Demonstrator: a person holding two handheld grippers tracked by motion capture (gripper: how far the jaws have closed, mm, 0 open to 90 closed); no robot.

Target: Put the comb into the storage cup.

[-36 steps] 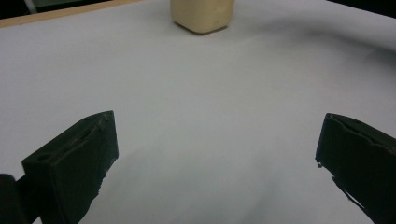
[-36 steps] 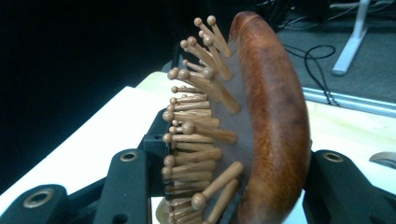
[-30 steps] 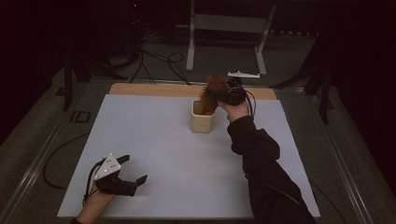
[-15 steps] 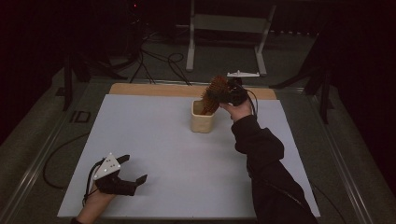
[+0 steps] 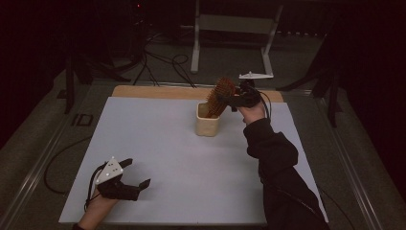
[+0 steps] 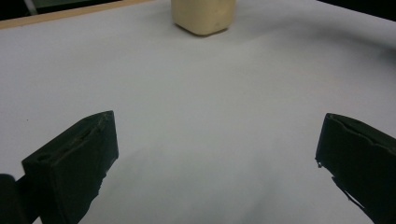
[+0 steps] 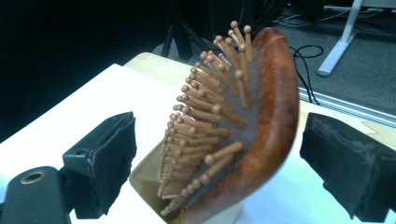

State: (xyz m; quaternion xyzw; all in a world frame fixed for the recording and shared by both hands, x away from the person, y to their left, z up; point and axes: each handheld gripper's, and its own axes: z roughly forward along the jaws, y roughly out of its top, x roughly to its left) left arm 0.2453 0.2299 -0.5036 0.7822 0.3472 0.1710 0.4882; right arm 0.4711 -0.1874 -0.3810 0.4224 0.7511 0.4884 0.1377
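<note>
Hairbrush (image 5: 219, 97) stands handle-down in the cup (image 5: 207, 125), head tilted upward.

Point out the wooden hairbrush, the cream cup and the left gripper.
wooden hairbrush (image 7: 275, 121), right gripper view, on its wooden back.
cream cup (image 5: 207, 126), high view, on its front wall.
left gripper (image 5: 138, 175), high view, between its fingertips.

Hairbrush (image 5: 221, 96) stands in cup (image 5: 207, 126) on table (image 5: 191, 158).

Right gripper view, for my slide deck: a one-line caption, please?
Open tongs flank a wooden hairbrush standing head-up in a cream cup.
</note>
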